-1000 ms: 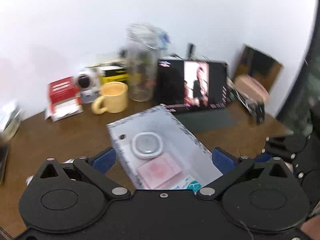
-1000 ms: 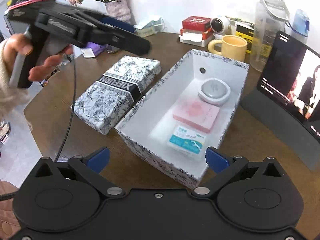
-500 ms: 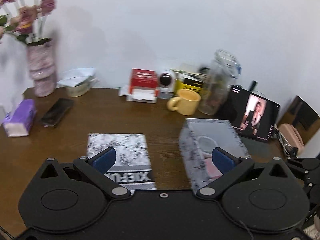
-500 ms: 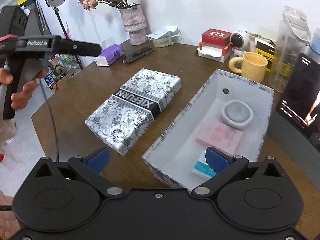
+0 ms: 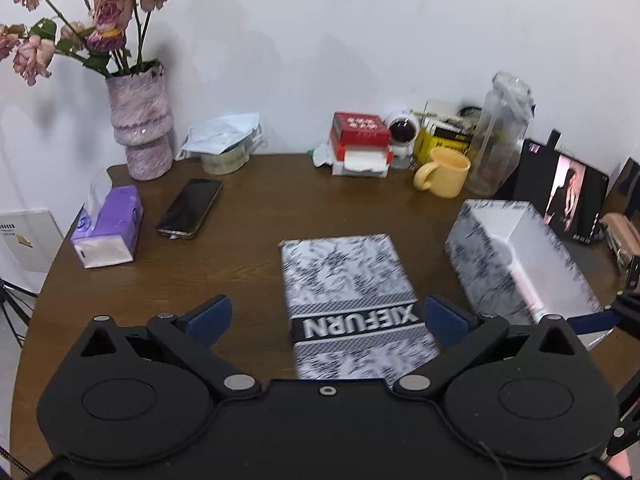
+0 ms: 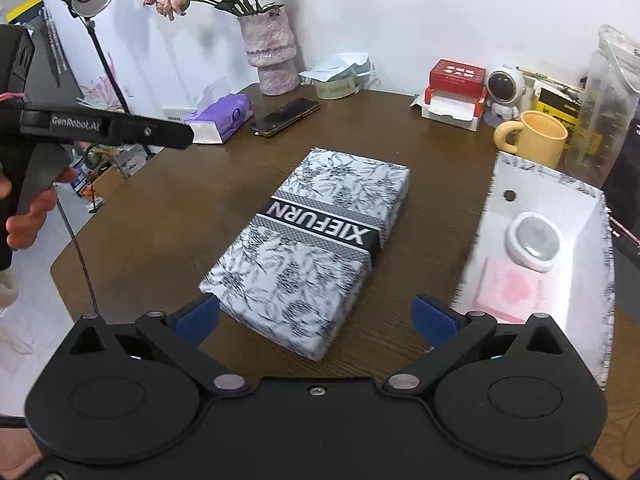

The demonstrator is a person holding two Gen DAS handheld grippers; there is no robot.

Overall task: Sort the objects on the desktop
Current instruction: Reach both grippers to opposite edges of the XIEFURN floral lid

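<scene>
Box lid [image 6: 312,252], open box [image 6: 560,216] beside, phone [image 6: 286,117] behind

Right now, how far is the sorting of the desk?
Done: the round case and pink card lie in the open box. In hand: nothing; left gripper and right gripper are open. Left: the lid lies beside the box, and phone and tissue pack remain out.

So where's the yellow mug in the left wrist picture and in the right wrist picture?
Left wrist view: yellow mug at upper right, near the back wall.
Right wrist view: far right, behind the open box.
Shared landmark: the patterned XIEFURN lid, lying mid-table in both.
</scene>
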